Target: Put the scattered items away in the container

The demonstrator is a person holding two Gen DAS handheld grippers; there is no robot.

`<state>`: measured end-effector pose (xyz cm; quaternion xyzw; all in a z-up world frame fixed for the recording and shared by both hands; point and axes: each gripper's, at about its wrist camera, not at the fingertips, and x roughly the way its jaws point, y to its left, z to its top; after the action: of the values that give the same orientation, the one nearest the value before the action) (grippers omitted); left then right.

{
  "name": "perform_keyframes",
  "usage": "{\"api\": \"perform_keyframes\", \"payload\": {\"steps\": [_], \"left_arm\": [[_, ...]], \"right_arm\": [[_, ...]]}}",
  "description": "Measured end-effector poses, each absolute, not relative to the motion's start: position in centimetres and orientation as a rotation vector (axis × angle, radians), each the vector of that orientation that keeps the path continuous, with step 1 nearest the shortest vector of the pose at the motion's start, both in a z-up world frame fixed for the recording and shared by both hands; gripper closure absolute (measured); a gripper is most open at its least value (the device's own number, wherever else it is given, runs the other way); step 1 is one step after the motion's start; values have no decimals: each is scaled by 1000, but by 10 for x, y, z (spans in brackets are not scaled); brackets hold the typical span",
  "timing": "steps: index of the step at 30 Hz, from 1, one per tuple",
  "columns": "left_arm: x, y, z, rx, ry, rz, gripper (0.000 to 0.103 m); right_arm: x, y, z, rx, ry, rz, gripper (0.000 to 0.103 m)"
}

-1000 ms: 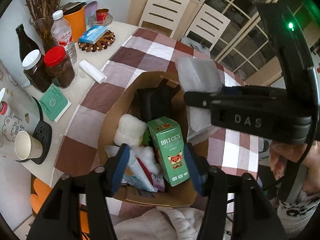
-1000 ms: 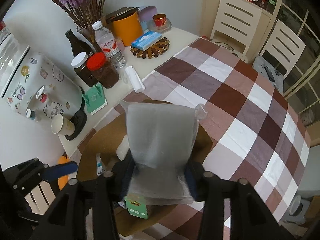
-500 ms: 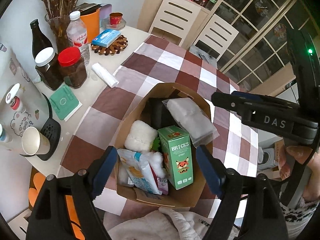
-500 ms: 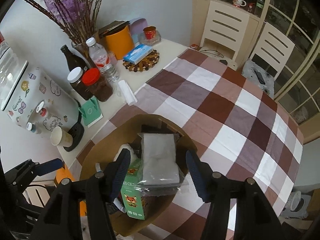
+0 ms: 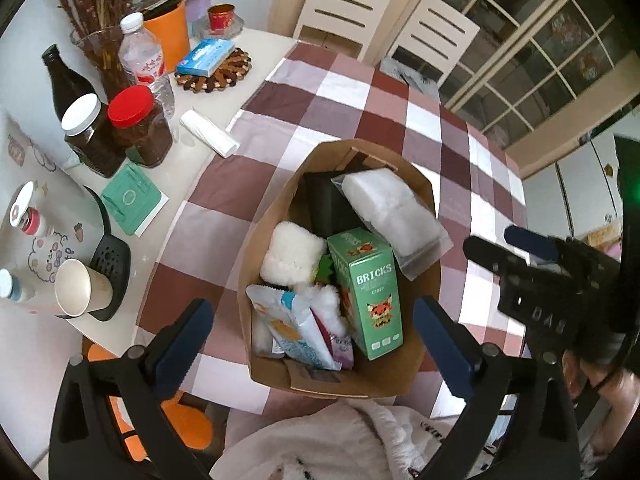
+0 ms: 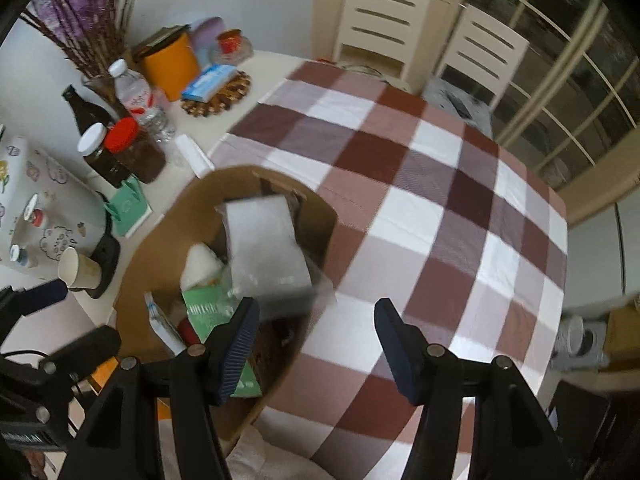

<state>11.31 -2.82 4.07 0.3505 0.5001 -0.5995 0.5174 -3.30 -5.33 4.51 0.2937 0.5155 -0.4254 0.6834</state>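
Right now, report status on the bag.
Left hand-held gripper open, just widened. Right hand-held gripper open, empty. Clear pouch in paper bag. Nothing blocking.

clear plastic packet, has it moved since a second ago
Yes. The clear plastic packet was between the right gripper fingers above the brown paper bag; now it lies inside the bag, gripper open.

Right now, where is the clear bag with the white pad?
In the left wrist view the clear bag leans inside the brown paper bag, against its far right wall, just above the green BRICKS box.
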Motion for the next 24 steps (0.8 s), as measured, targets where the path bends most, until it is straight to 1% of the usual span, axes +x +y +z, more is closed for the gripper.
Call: {"api": "perform_keyframes", "payload": {"steps": [9,16,24], "left_arm": [[104,-26,35,1006,1217,-1465,1],[92,-20,29,1175,1124,-1432,1],[98,-23,28,1209,1098,-1417,1]], "right_arm": [[-40,-19,38,721,1150,-1024,42],[-41,0,31,779,1145,-1079,41],[-36,6,23,822,1156,-1074,41]]}}
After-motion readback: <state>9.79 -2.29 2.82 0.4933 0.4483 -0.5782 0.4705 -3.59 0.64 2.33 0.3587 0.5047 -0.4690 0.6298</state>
